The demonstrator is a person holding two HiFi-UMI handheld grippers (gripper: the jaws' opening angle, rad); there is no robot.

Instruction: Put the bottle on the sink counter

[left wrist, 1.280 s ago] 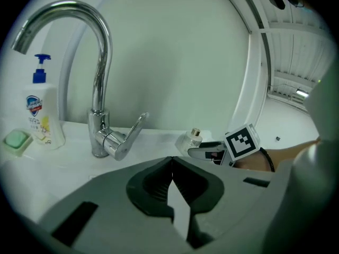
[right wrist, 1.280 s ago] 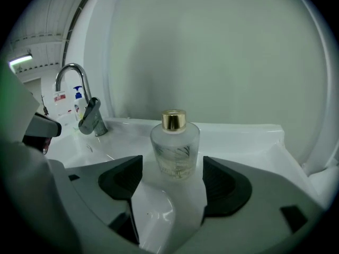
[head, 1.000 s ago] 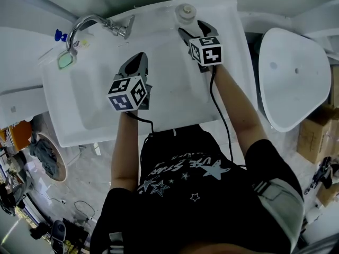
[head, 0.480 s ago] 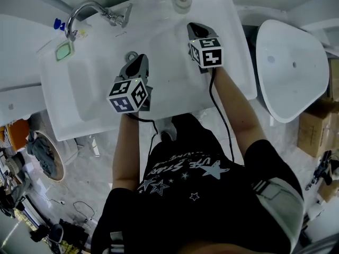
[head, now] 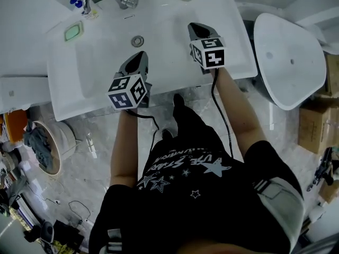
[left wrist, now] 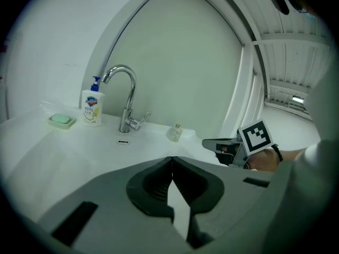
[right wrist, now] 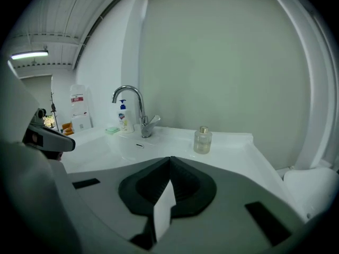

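Standing upright at the back right of the white sink counter (head: 228, 41), the small clear glass bottle (right wrist: 202, 140) with a pale cap sits to the right of the chrome faucet (right wrist: 136, 107), well apart from both tools. The right gripper (head: 195, 26) hangs over the right side of the basin with its jaws pressed fully together and nothing between them, while the left gripper (head: 139, 56) is closed and empty too, near the basin's front. A pump soap dispenser (left wrist: 91, 108) and a green soap dish (left wrist: 62, 121) stand left of the faucet.
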